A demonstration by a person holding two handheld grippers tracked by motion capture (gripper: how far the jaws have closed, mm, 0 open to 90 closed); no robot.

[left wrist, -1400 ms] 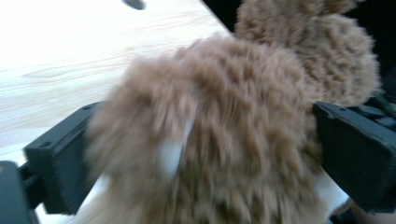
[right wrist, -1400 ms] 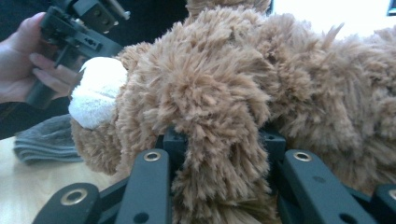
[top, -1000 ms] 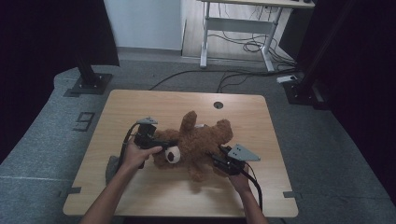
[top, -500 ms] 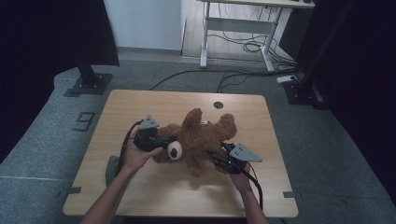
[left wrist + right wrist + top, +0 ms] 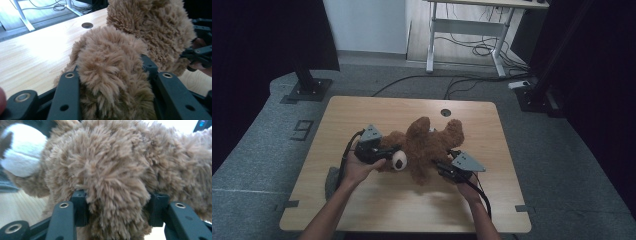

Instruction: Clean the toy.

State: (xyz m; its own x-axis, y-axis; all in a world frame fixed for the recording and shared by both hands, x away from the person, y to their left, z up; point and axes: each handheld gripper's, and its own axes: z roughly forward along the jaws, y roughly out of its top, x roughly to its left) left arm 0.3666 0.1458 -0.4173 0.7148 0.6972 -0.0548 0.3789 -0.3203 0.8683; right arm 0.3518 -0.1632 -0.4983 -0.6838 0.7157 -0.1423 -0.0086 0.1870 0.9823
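Note:
A brown teddy bear (image 5: 427, 142) with a white muzzle (image 5: 399, 160) lies on the wooden table (image 5: 412, 107). My left gripper (image 5: 393, 152) is at its head end. Its jaws have just been closing and now squeeze a tuft of brown fur (image 5: 110, 75). My right gripper (image 5: 439, 165) comes in from the bear's lower right. Its jaws have just been opening, and a furry limb (image 5: 115, 187) still fills the gap and touches both pads. In the right gripper view the muzzle (image 5: 20, 162) shows at upper left. The left gripper view shows the other gripper (image 5: 200, 55) at the right edge.
A round cable hole (image 5: 445, 112) sits near the table's far edge. Beyond the table are a desk frame (image 5: 467, 35), floor cables (image 5: 472, 50) and a black stand base (image 5: 307, 90). A grey object (image 5: 331, 181) lies at the table's left, beside my left forearm.
The left gripper has edged right and slightly up at the bear's head, and the bear has shifted a little with it. The right hand has stayed in place.

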